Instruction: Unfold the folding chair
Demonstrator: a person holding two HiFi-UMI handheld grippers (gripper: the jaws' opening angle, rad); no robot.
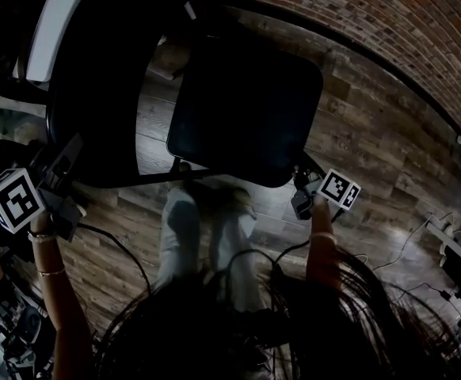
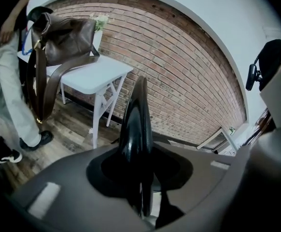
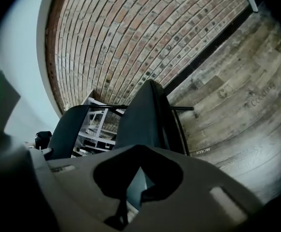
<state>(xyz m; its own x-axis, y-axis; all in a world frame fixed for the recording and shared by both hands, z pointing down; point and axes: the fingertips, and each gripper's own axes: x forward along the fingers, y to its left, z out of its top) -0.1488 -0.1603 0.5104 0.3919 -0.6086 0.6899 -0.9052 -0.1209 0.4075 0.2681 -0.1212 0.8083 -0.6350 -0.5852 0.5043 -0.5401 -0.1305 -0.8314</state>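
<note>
Here, the folding chair (image 1: pixel 238 113) is seen from above, on or over the plank floor (image 1: pixel 373 157) and near the brick wall (image 1: pixel 389 22); whether its feet touch the floor cannot be told. Its dark seat (image 3: pixel 147 115) is angled away from the backrest (image 2: pixel 136 129), so that a V is formed between them in the right gripper view. The left gripper (image 1: pixel 70 158) is placed at the backrest's outer edge. Its jaws are spread around that glossy black edge, and a thin slit of light is seen beside it. The right gripper (image 1: pixel 303 182) is set at the seat's near right corner, and its jaws are pressed together on the seat's rim there. Beyond the backrest, a white side table (image 2: pixel 94 76) is stood against the wall, and a brown leather bag (image 2: pixel 65 37) is laid on it. A person in light trousers (image 2: pixel 5 81) is seen beside the table. Cables (image 1: pixel 127 252) are trailed across the floor.
</note>
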